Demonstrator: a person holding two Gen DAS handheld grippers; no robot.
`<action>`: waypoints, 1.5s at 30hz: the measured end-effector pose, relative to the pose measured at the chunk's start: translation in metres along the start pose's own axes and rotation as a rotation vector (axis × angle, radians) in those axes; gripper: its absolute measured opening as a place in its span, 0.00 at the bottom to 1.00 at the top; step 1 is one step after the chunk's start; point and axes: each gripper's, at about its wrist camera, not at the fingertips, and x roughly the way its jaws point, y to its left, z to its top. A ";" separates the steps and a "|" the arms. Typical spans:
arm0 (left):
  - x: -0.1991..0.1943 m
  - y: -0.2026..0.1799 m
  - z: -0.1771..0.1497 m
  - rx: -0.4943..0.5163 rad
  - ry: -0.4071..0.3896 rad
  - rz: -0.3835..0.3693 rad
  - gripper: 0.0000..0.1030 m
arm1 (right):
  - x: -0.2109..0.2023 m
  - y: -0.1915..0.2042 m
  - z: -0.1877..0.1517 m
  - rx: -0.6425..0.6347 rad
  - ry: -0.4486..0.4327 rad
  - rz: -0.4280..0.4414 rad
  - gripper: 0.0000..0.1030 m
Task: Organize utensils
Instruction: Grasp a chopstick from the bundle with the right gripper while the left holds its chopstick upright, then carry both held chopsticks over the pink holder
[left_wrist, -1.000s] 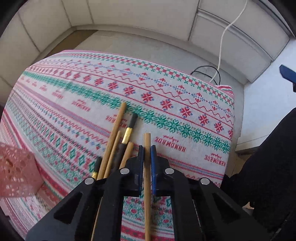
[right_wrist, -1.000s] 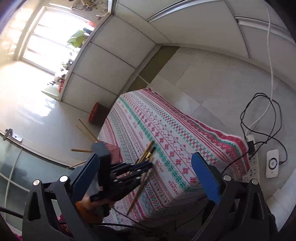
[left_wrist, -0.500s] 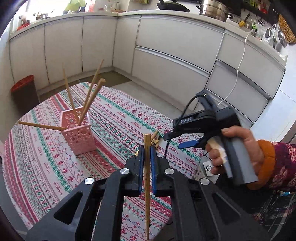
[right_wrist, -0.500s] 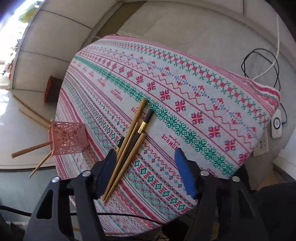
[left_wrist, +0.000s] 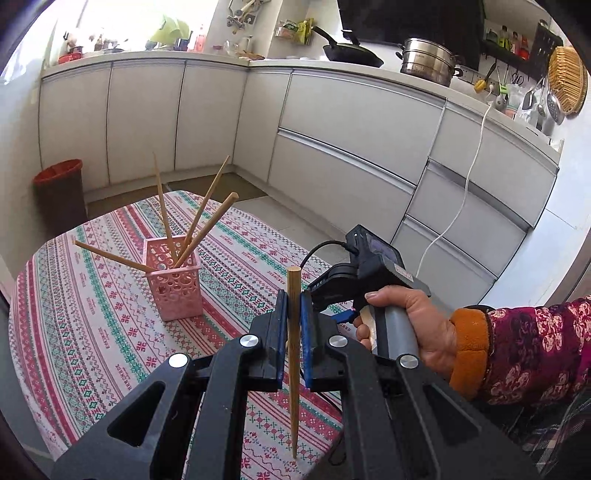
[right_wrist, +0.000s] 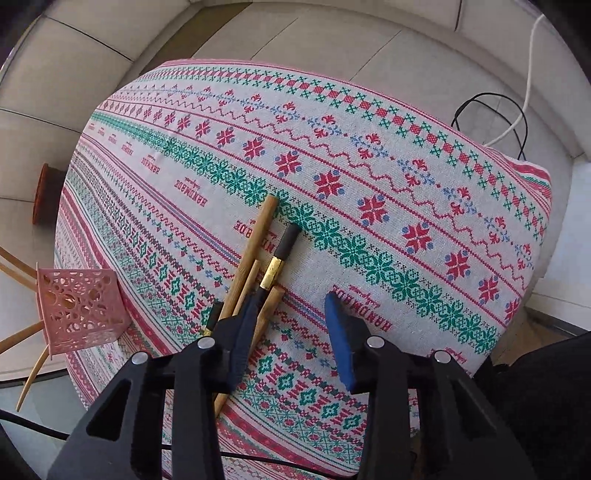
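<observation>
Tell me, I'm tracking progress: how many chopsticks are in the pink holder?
4 chopsticks in the pink holder: one leaning far left, one near upright, two leaning right. Shorter ones inside could be hidden.

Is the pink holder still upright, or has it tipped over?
Upright. The pink holder stands on its base on the tablecloth, open top up, with four wooden chopsticks leaning out of it.

Patterned tablecloth (right_wrist: 369, 147), white cabinets (left_wrist: 351, 122), red bin (left_wrist: 61, 192), steel pot (left_wrist: 428, 61)
</observation>
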 end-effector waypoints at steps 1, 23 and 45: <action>-0.002 0.001 0.000 -0.002 -0.006 0.001 0.06 | 0.000 0.003 -0.001 -0.006 -0.004 -0.020 0.37; -0.033 0.015 0.002 -0.053 -0.094 0.052 0.06 | 0.009 0.027 -0.016 0.011 -0.032 -0.019 0.07; -0.078 0.001 0.036 -0.161 -0.191 0.231 0.06 | -0.167 0.014 -0.071 -0.517 -0.443 0.340 0.07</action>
